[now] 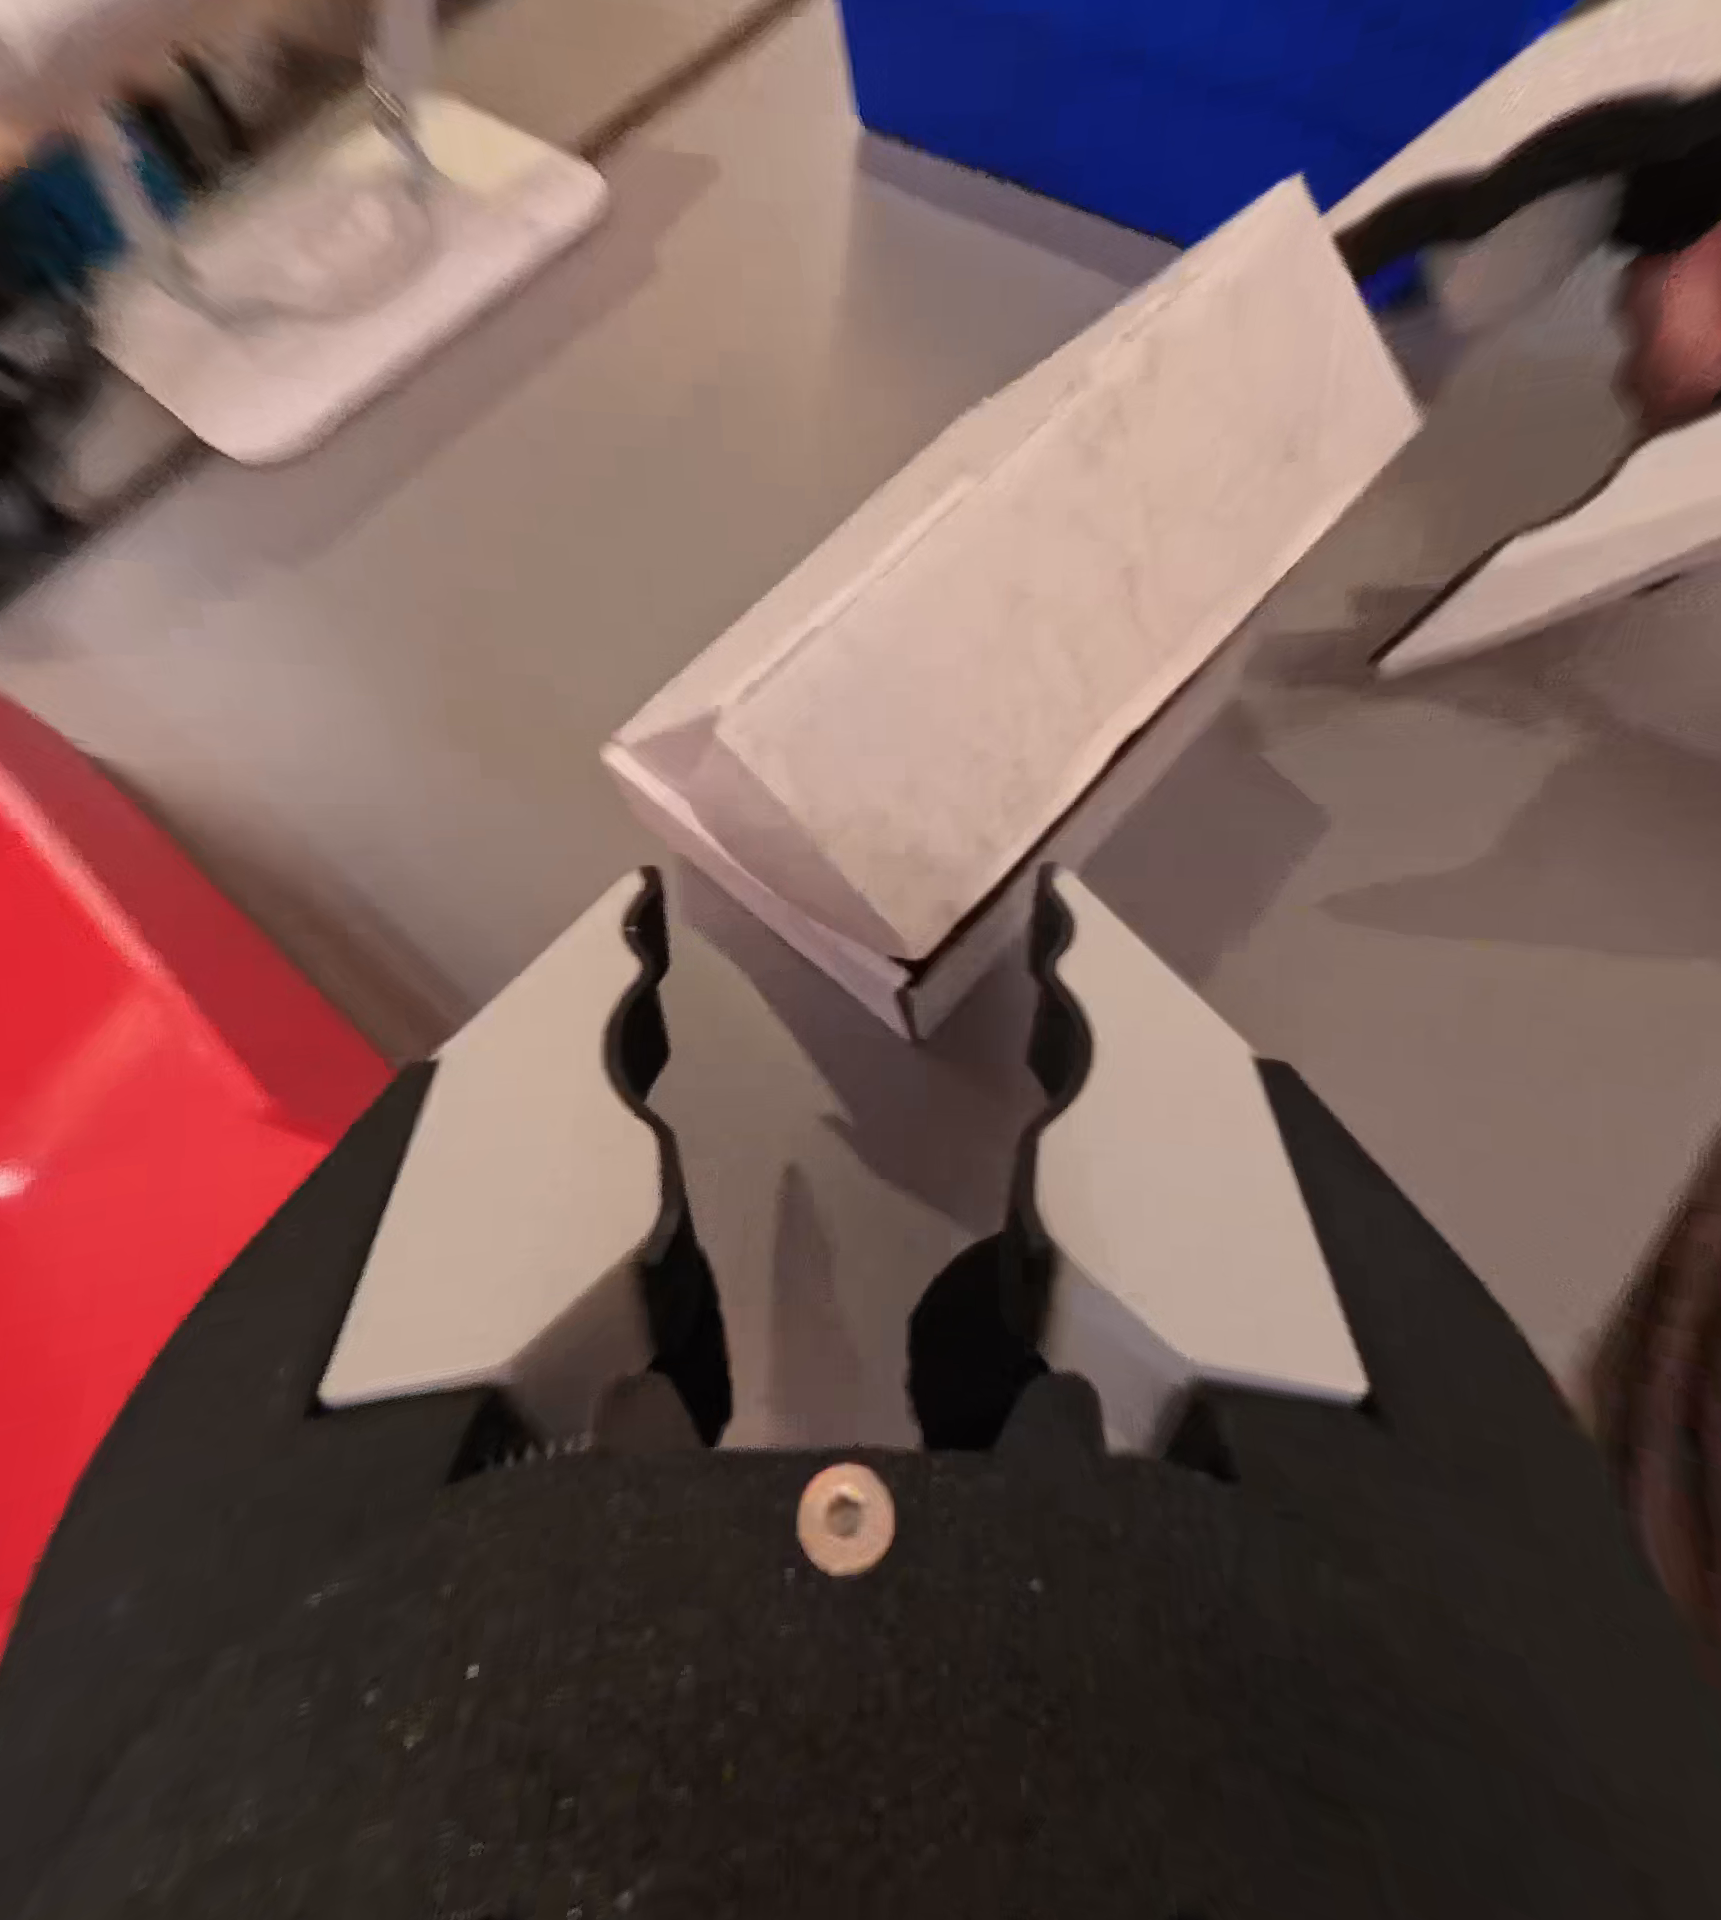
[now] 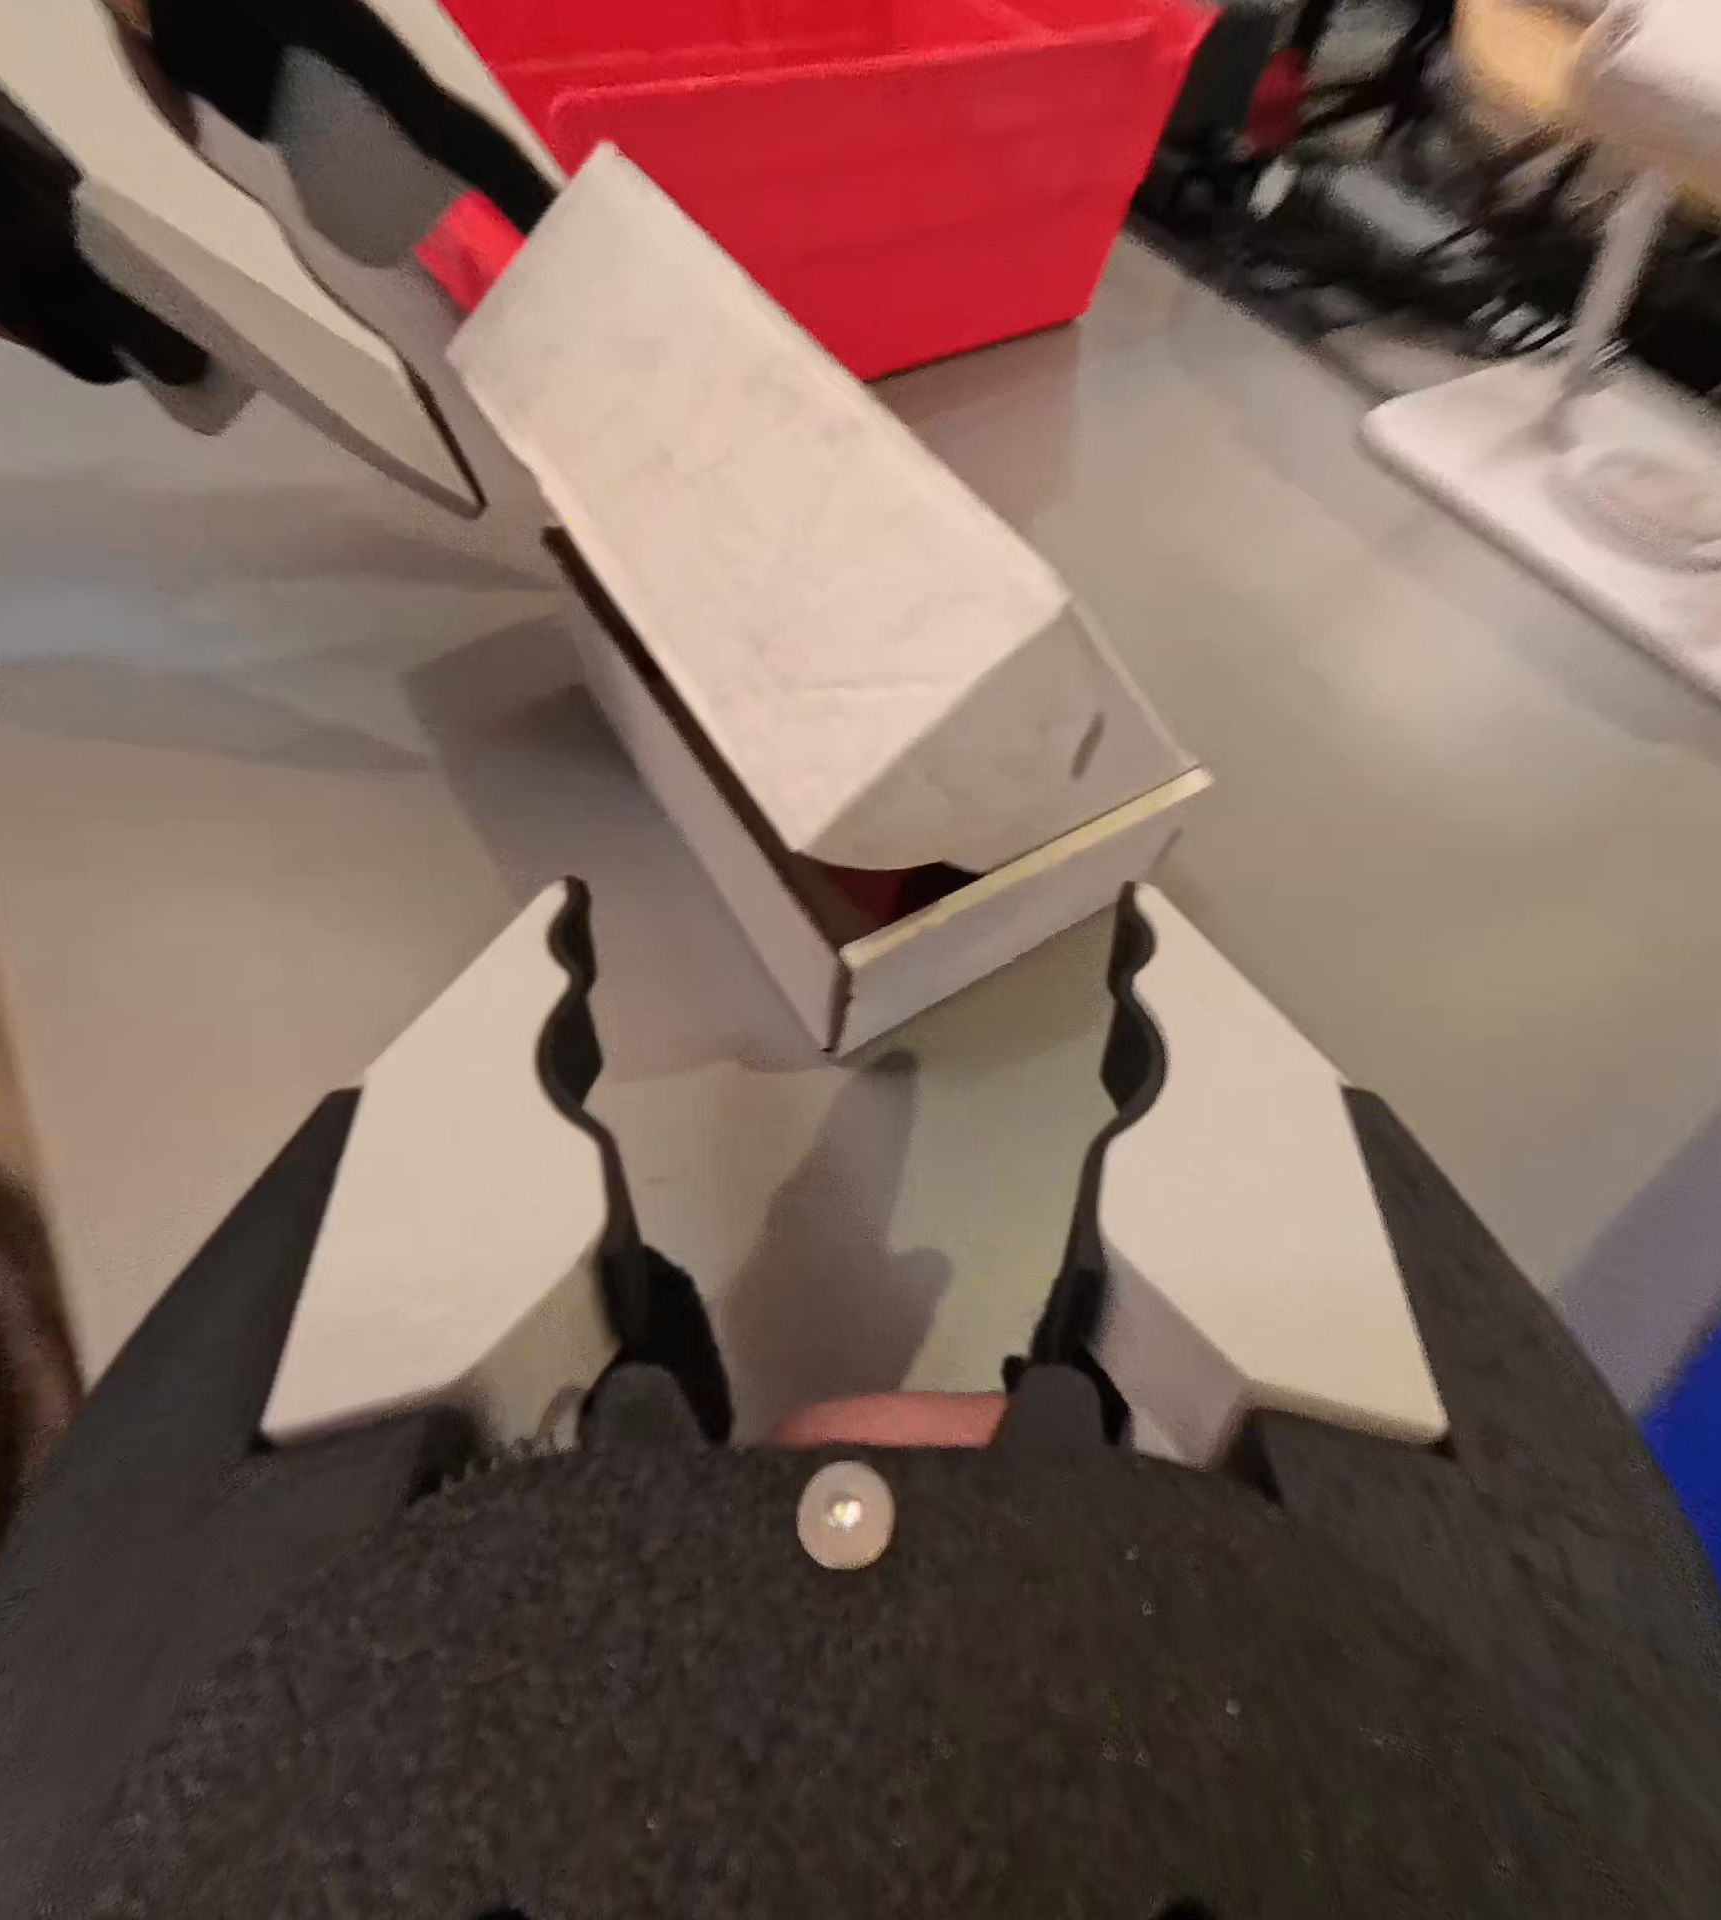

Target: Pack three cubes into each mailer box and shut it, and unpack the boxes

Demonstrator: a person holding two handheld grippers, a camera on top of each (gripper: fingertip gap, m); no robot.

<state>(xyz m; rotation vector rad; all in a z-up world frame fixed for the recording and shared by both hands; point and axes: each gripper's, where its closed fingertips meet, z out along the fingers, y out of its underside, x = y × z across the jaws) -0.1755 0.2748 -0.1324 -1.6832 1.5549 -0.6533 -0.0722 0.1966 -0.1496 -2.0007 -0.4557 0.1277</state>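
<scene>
The box (image 2: 731, 582) is white with faint grey scuffs, something red showing under its lid. Behind it stands a red bin (image 2: 866, 177); the table (image 2: 1355, 831) beneath is grey. Both grippers' fingers (image 2: 461, 1195) are white on black bodies.

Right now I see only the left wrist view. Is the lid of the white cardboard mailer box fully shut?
Observer: No. The right wrist view shows the lid of the white cardboard mailer box ajar at the end near the right gripper.
Operator: Is anything inside?
Observer: Something red shows through the gap; I cannot tell what.
Operator: Does the right gripper hold the box?
Observer: No, its jaws stand open, holding nothing.
</scene>
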